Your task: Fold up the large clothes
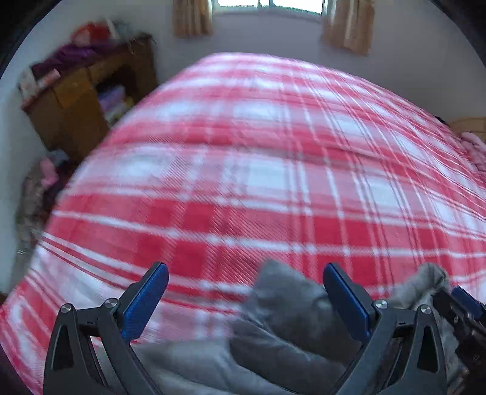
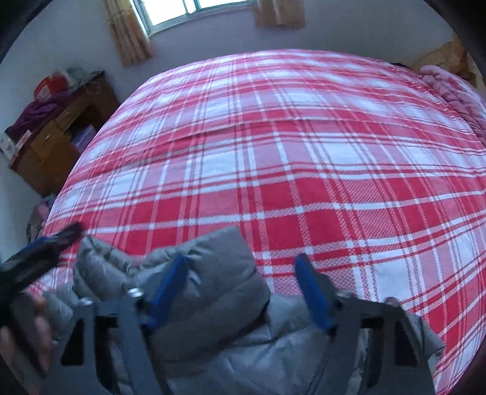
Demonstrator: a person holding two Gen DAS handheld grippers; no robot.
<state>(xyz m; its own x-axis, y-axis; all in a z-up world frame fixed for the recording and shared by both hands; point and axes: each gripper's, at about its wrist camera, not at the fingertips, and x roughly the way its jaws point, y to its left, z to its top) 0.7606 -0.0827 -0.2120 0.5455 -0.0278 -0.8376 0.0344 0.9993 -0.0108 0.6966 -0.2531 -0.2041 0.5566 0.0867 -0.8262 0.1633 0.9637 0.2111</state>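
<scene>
A grey puffy jacket (image 2: 212, 303) lies bunched at the near edge of the bed, on a red and white plaid bedspread (image 2: 303, 167). My right gripper (image 2: 242, 261) is open over it. A raised fold of the jacket lies against the left finger (image 2: 170, 288), and the right finger (image 2: 313, 291) stands apart from it over the bedspread. My left gripper (image 1: 245, 269) is wide open just above the jacket (image 1: 282, 319), and its pads touch nothing. Each gripper shows at the edge of the other's view: the right gripper (image 1: 464, 307) and the left gripper (image 2: 45, 246), with a hand (image 2: 21, 343) holding it.
A wooden desk (image 2: 51, 145) piled with purple clothes stands to the left of the bed, with more clothes on the floor below it. A curtained window (image 2: 194, 9) is on the far wall. A pink blanket (image 2: 446, 82) lies at the bed's far right corner.
</scene>
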